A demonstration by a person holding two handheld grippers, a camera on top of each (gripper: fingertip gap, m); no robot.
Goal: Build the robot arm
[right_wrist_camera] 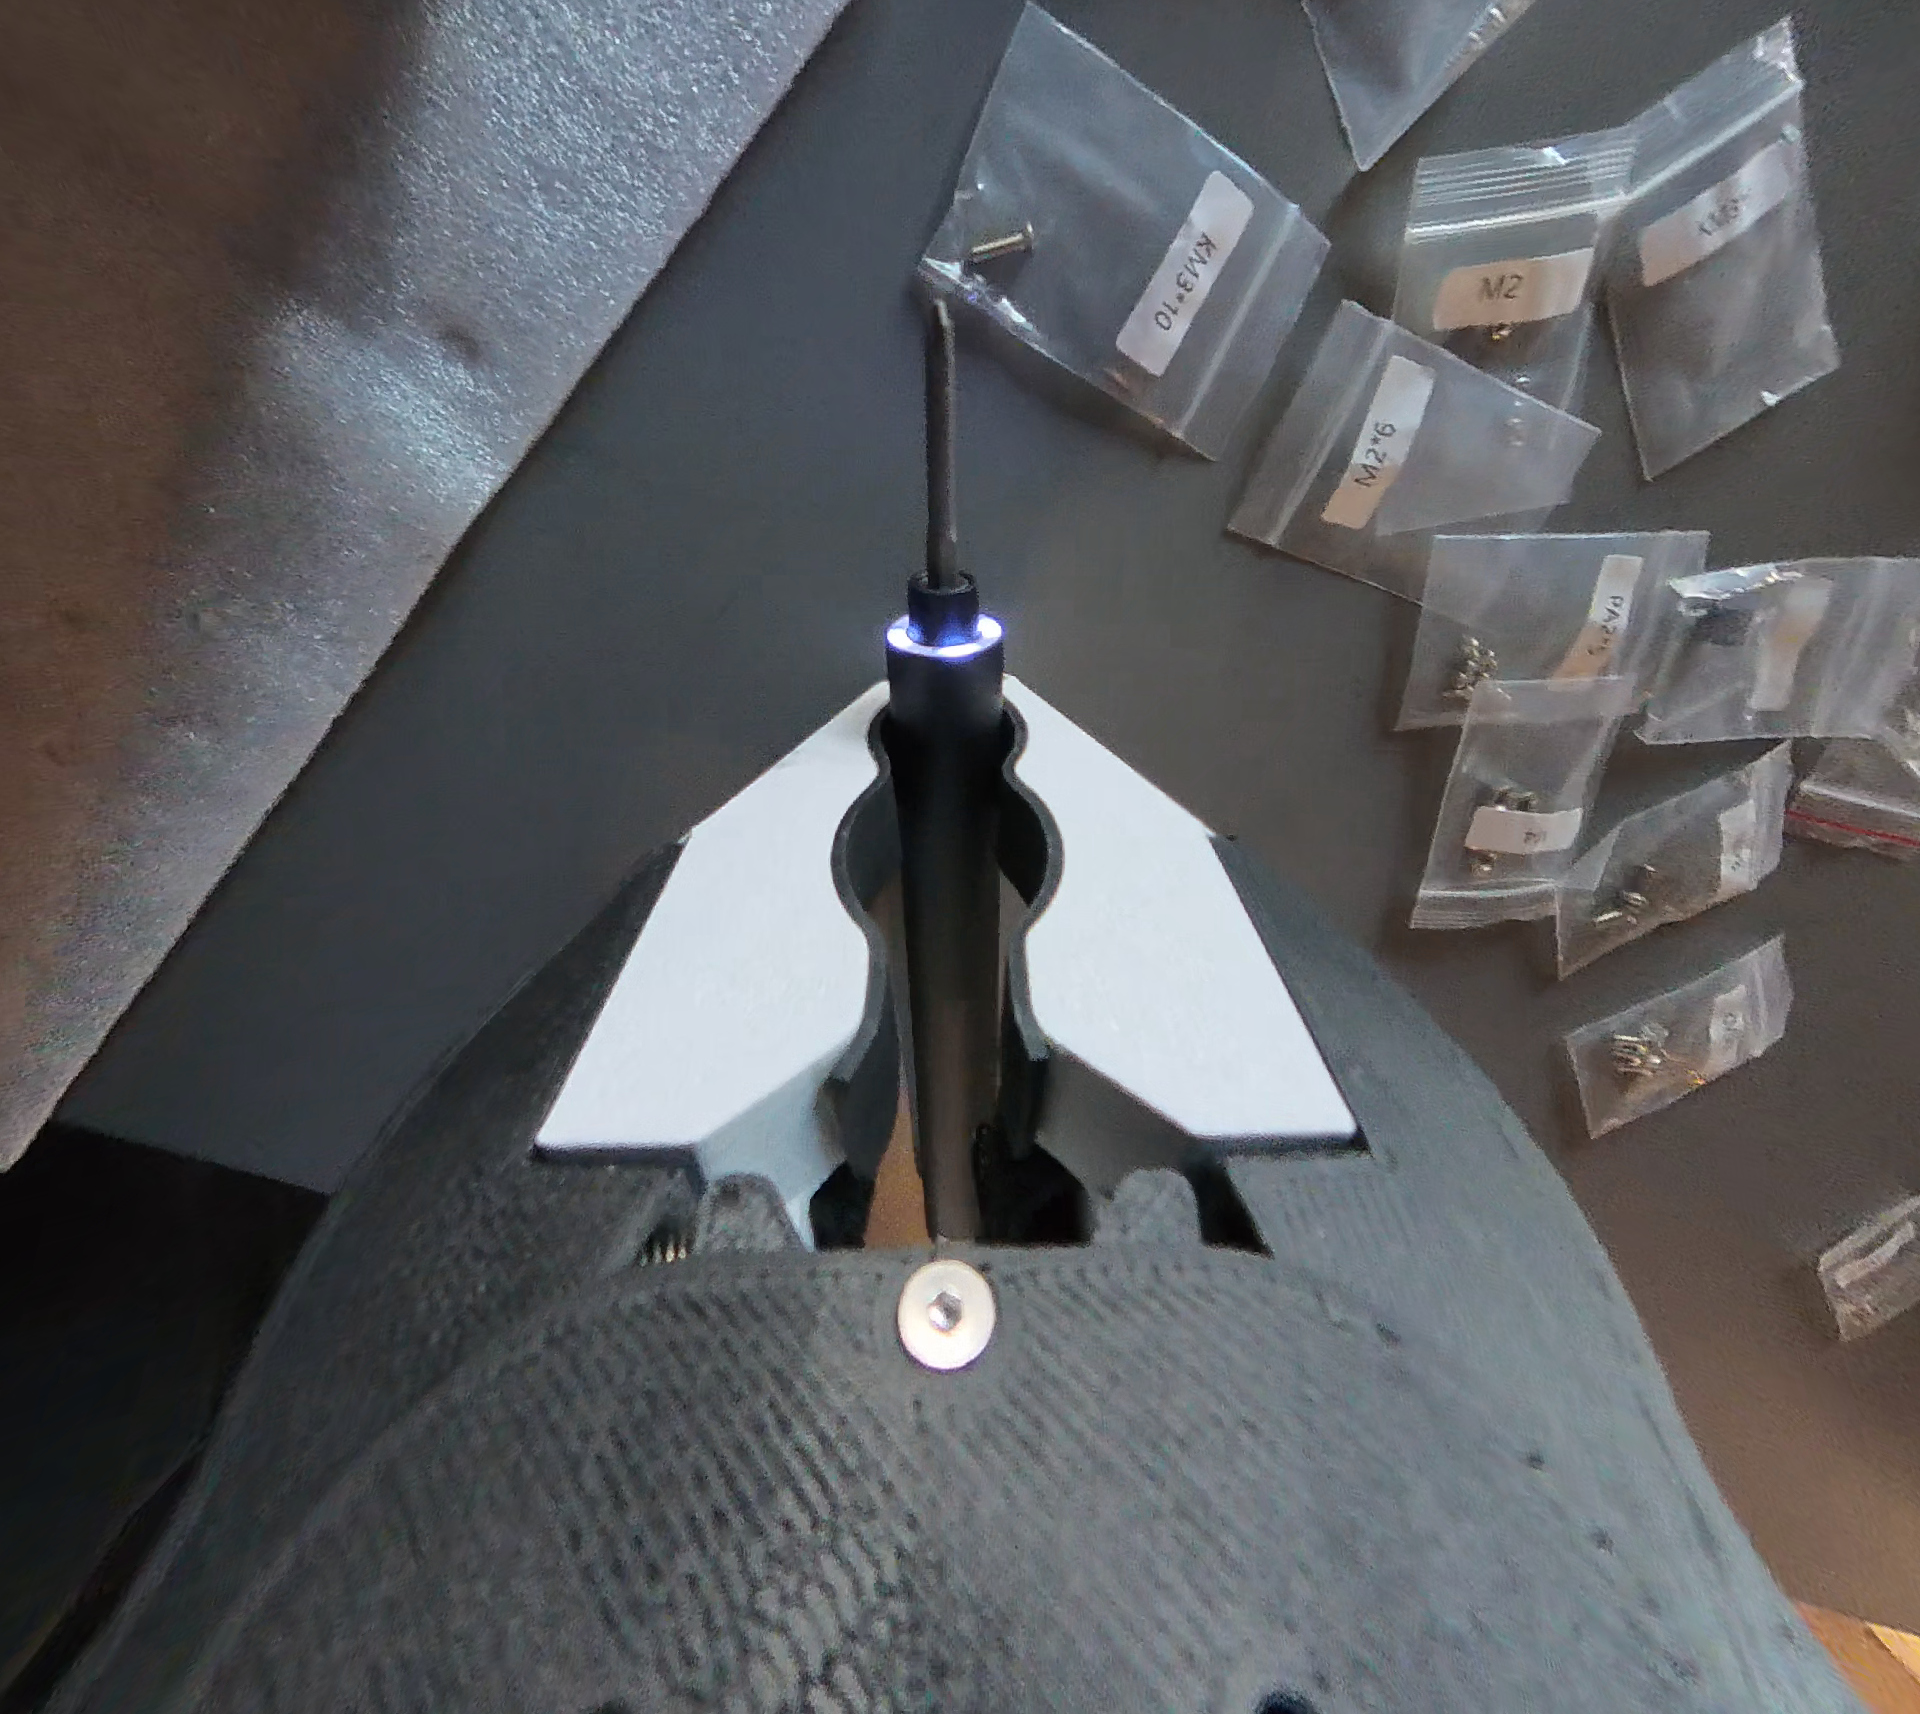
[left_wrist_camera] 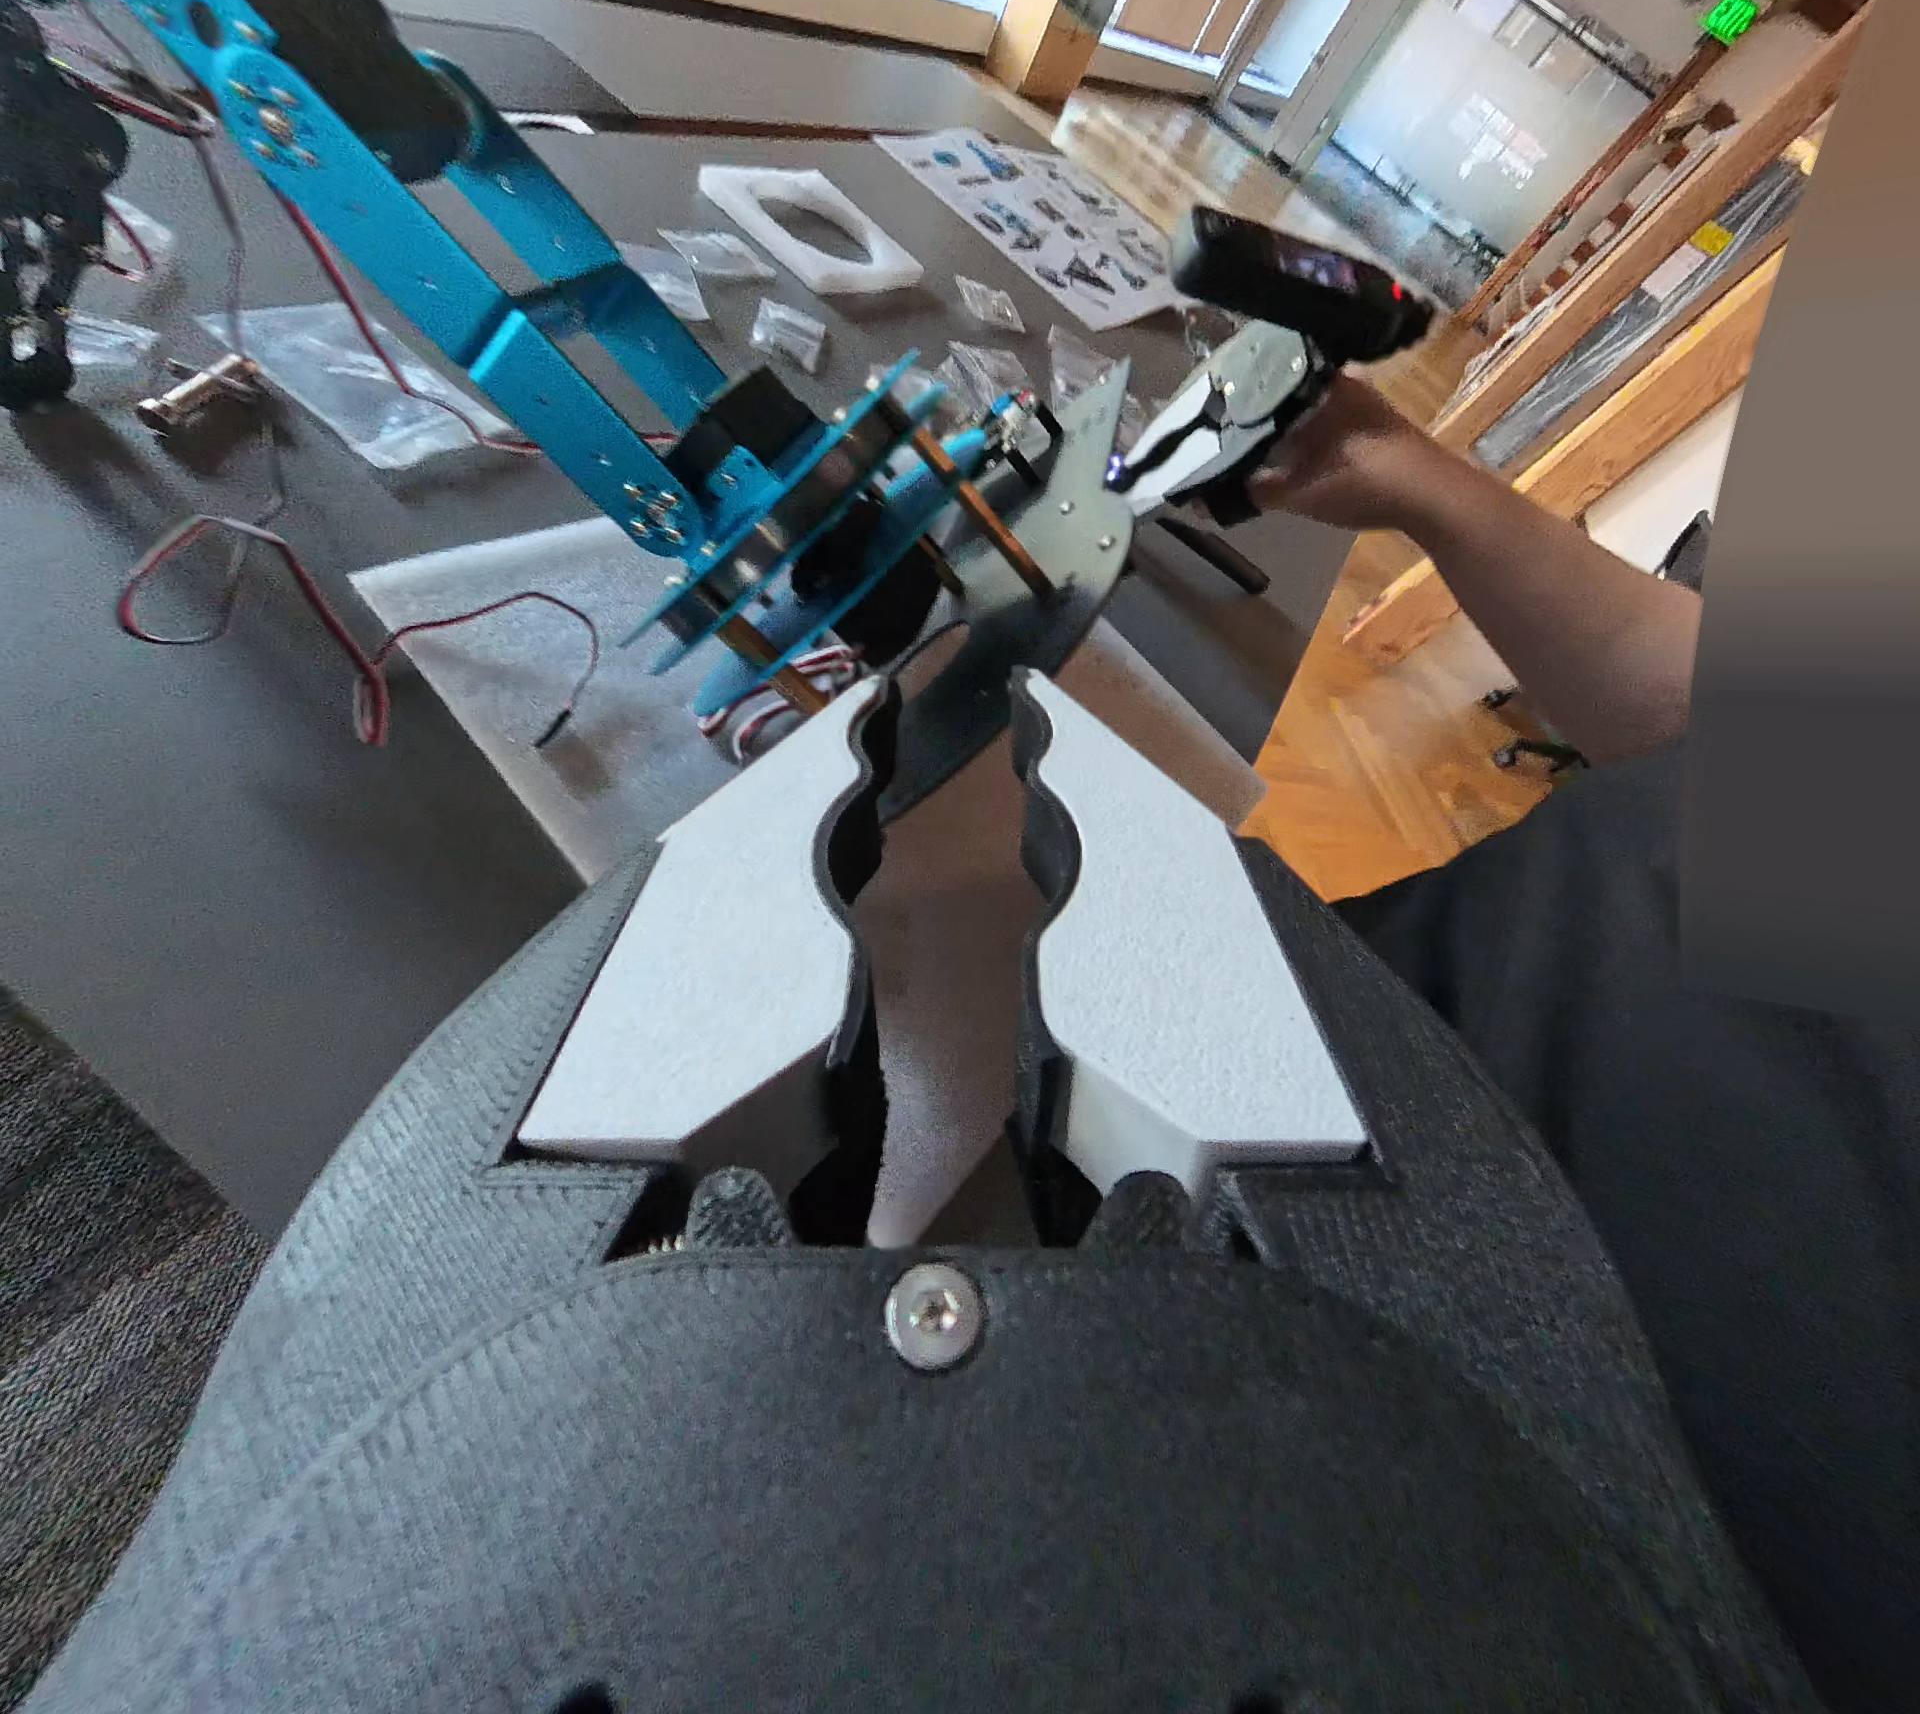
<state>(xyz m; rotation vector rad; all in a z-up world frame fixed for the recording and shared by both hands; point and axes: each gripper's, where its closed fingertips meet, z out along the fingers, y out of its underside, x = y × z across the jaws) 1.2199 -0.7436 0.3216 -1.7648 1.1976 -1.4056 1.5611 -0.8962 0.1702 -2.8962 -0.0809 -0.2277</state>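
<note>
- Two claws are in play: the left claw (left_wrist_camera: pixel 951 698) has its tips on either side of the edge of a black base plate (left_wrist_camera: pixel 1049 542) and looks clamped on it, though the contact itself is dim.
- On that plate stands a partly built blue robot arm (left_wrist_camera: pixel 499 293), tilted over the dark worktop (left_wrist_camera: pixel 260 781). Its blue decks and brass spacers are already stacked.
- Red and white wires (left_wrist_camera: pixel 312 604) trail loose from it, unplugged at the ends.
- The right claw (right_wrist_camera: pixel 943 729) is shut around a slim black powered screwdriver (right_wrist_camera: pixel 943 833) with a lit ring at its collar.
- The screwdriver's bit ends just beside a clear bag (right_wrist_camera: pixel 1122 251) holding one screw. Many more labelled bags (right_wrist_camera: pixel 1507 791) lie unopened nearby, next to a grey foam sheet (right_wrist_camera: pixel 468 158).
- Hidden or unclear:
  - the upper end of the blue arm is cut off;
  - a black shape at the far left is too dark to name;
  - whether the bit touches the bag cannot be told.
</note>
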